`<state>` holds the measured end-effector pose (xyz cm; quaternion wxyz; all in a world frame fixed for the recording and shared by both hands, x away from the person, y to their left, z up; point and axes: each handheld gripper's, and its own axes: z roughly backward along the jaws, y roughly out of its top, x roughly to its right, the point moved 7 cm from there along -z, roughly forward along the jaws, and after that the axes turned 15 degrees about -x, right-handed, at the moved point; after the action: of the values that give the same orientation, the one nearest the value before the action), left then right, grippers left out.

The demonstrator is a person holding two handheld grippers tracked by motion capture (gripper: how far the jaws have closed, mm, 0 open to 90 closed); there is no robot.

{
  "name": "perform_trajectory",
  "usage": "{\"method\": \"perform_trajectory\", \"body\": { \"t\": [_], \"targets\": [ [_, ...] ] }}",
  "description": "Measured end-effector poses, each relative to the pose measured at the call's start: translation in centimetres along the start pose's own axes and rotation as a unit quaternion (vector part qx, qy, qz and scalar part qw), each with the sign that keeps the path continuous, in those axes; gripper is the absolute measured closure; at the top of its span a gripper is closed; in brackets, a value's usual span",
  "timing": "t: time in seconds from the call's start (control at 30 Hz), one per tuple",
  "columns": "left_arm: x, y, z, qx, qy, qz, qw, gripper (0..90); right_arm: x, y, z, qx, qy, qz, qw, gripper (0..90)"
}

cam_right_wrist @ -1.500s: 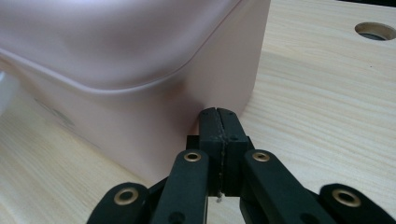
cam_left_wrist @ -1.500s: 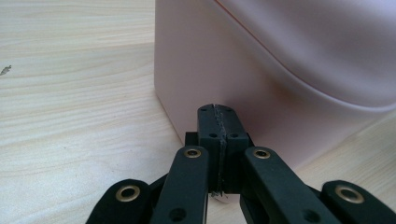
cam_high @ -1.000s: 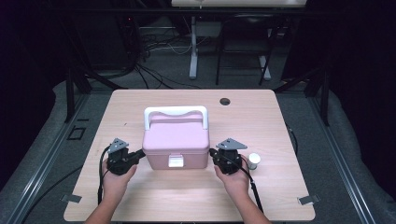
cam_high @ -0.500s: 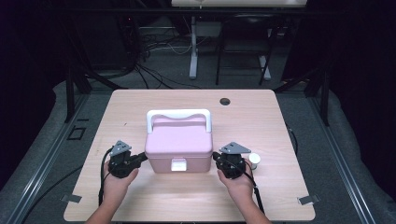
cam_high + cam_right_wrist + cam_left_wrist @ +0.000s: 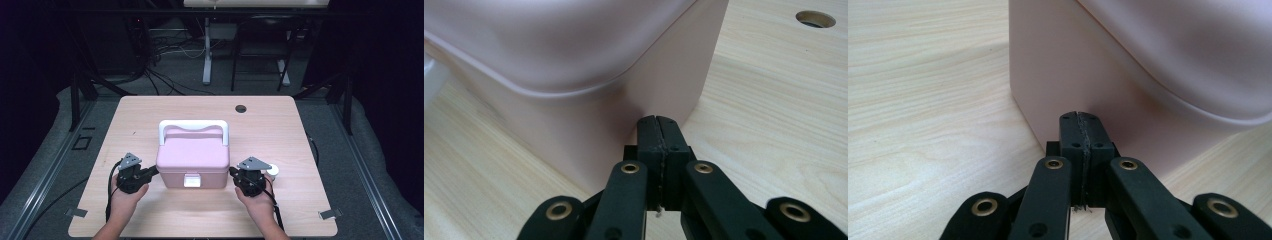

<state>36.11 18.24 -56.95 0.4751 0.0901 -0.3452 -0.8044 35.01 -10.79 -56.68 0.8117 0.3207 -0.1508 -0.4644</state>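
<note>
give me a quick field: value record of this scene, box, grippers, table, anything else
box: pink box, lid shut, white handle lying toward the far side, white latch facing the person
left gripper: jaws shut, tips against the box's left wall
right gripper: jaws shut, tips against the box's right wall
table: light wood, round hole near the far edge
other: small white object behind the right gripper, too hidden to identify

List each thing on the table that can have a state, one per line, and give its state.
Pink box: lid shut, upright on the table.
White handle: folded down toward the back.
White latch: down at the front.
Left hand-held gripper: shut, tips against the box's side.
Right hand-held gripper: shut, tips against the box's other side.
</note>
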Motion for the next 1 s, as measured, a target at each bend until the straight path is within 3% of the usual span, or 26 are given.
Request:
{"method": "perform_trajectory", "body": {
  "t": [1.0],
  "targets": [
    [2.7, -1.7, 0.9, -0.014, -0.037, -0.013, 0.9991, 90.0, -0.3, -2.5, 2.4, -0.014, 0.003, 0.010, 0.9999, 90.0]
  ]
}}
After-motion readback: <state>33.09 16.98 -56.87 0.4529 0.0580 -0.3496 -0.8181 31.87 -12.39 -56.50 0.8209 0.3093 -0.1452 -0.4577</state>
